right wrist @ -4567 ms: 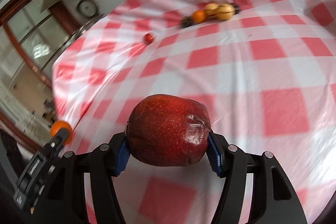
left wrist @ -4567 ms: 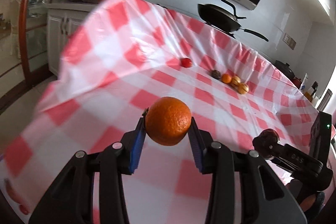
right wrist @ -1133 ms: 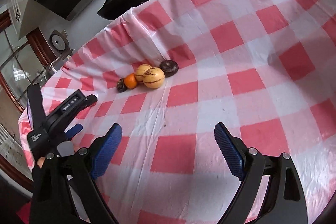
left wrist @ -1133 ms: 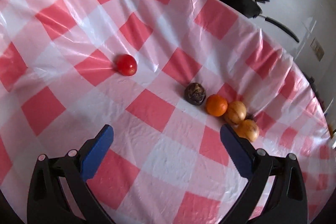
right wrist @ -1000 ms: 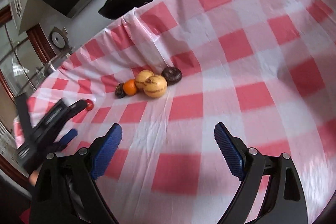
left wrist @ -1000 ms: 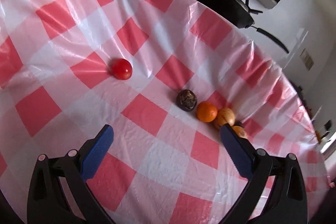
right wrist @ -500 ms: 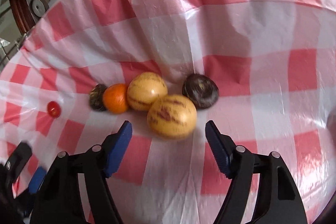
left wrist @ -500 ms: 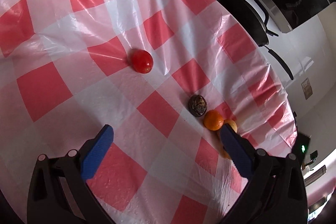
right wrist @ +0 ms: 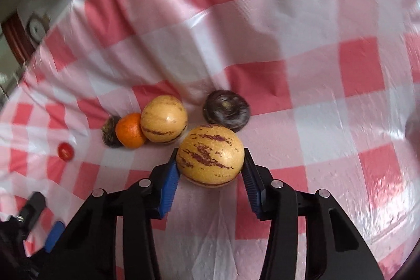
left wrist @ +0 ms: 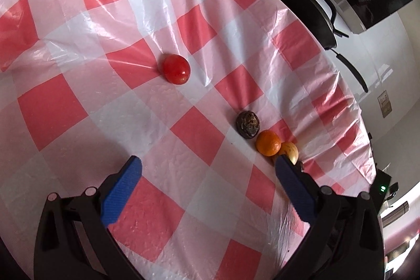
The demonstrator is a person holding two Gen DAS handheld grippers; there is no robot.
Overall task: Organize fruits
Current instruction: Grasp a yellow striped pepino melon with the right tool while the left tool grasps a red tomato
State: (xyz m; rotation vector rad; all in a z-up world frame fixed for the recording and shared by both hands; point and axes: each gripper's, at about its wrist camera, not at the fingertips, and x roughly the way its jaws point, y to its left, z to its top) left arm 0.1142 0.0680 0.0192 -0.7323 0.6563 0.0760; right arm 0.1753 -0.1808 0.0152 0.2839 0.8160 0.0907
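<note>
The right gripper (right wrist: 210,164) has just closed around the purple-streaked yellow round fruit (right wrist: 210,154), ready to lift; the left gripper (left wrist: 207,169) stays open, empty.

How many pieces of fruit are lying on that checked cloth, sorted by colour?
Yellow round fruit with purple streaks: 2
Orange round fruit: 1
Small red round fruit: 1
Dark brownish-purple wrinkled fruit: 2
Total: 6
</note>
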